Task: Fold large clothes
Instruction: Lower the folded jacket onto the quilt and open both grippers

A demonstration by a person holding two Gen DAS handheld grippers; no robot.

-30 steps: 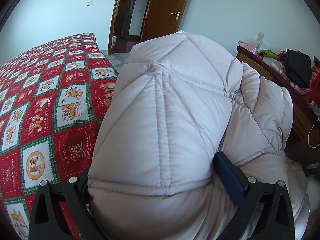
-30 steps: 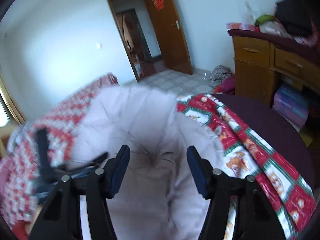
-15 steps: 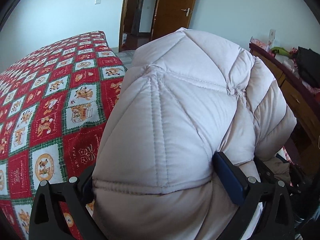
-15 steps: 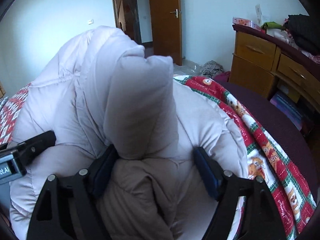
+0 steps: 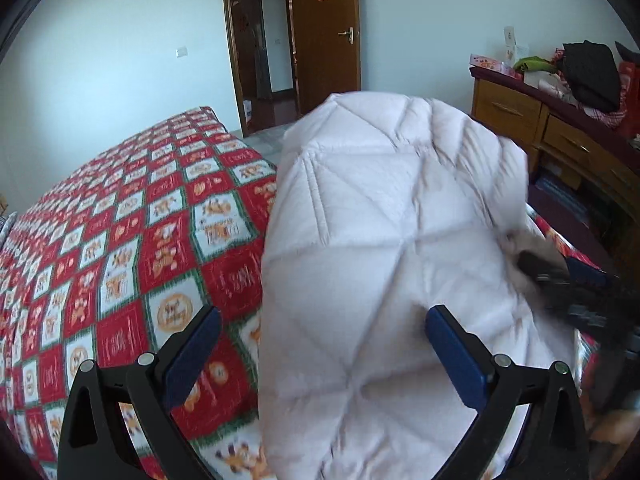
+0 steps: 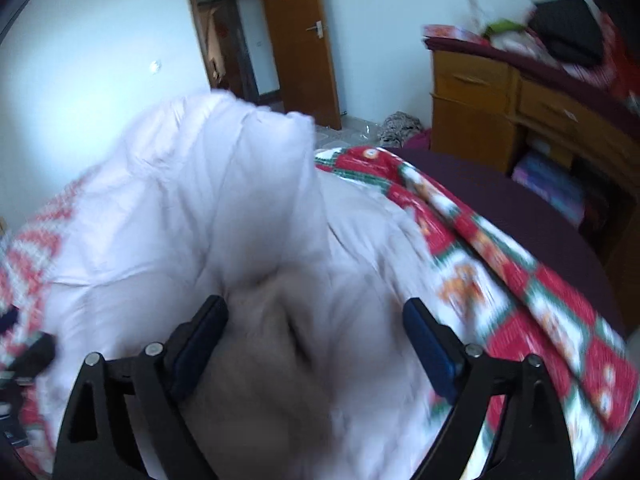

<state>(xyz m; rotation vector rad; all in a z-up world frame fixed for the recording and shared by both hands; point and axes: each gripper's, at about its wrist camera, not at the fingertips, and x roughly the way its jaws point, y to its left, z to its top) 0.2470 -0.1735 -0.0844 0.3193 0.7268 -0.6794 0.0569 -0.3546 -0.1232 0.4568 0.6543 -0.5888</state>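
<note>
Left wrist view has the white quilted down jacket (image 5: 392, 264) heaped up mid-frame on the red cartoon-print bedspread (image 5: 132, 240), its bottom cut off by the frame edge. The left gripper (image 5: 320, 344) stands wide apart: the right pad seems to touch the padding, the left pad sits clear over the bedspread, so nothing's clamped. At right there's a dark blurry bit of the right gripper (image 5: 568, 284), hard to make out.

Right wrist view is smeared, but only it shows the jacket's greyish inner fold. The right gripper (image 6: 316, 340) is opening, with the jacket bulging between the fingers (image 6: 200, 340); can't tell if they touch it. A wooden dresser (image 6: 480, 120) sits upper right, a brown door (image 6: 296, 40) at top.
</note>
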